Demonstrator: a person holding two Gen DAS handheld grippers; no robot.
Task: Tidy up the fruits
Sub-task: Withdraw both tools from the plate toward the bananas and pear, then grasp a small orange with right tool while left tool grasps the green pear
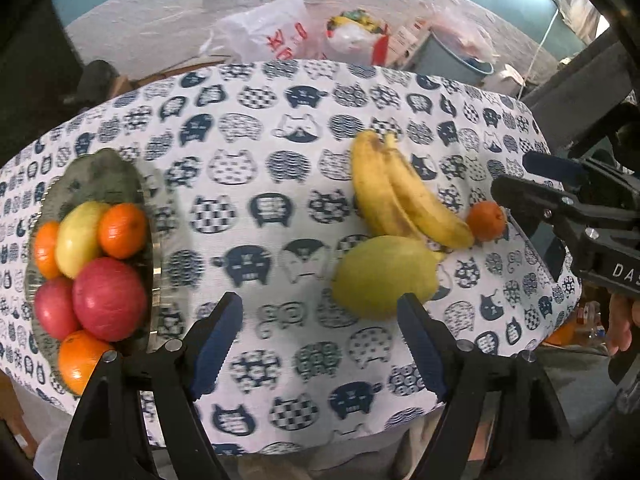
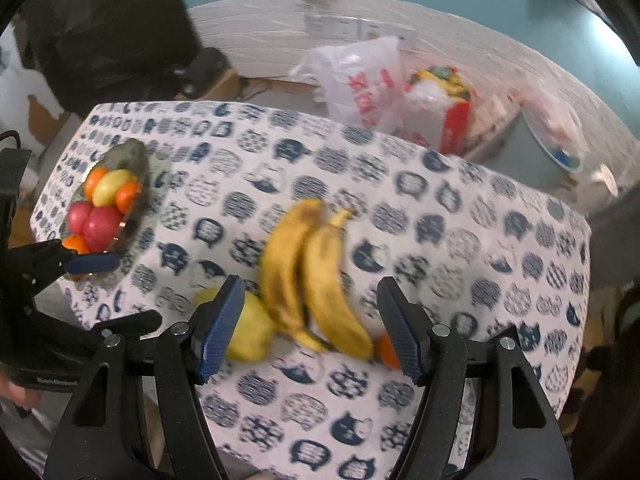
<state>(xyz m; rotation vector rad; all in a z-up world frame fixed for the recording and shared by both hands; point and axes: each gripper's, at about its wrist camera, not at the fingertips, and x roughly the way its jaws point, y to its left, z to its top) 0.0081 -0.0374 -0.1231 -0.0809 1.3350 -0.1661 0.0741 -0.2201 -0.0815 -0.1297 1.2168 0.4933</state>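
Left wrist view: left gripper [image 1: 320, 344] nearest, jaws spread wide, nothing between them, poised over bare cat-print tablecloth [image 1: 256, 184]. Just past its right finger, green-yellow pear [image 1: 384, 276] on the cloth, not gripped. Beyond it, 2 bananas [image 1: 404, 196] lying joined, touching or nearly touching the pear; small orange [image 1: 486, 220] at the banana tips. Far left, metal tray [image 1: 154, 264] already loaded: 2 red apples [image 1: 108, 298], 1 yellow-green fruit, 3 oranges. At the right edge, right gripper [image 1: 516, 184] side-on, near the small orange, touching nothing visible.

Right wrist view, blurred: right gripper [image 2: 310, 328] nearest, jaws about half spread, empty, straddling the bananas [image 2: 312, 276] from above, no pad contact visible. Pear [image 2: 252, 332] partly hidden behind the left finger, small orange [image 2: 386, 350] peeking beside the right finger. Tray [image 2: 140, 200] far left with its fruit; left gripper [image 2: 90, 263] in front of it.

Judged progress: roughly halfway, 6 pieces in the tray, 4 left on the cloth (pear, 2 bananas, small orange). Neither gripper holding fruit yet.
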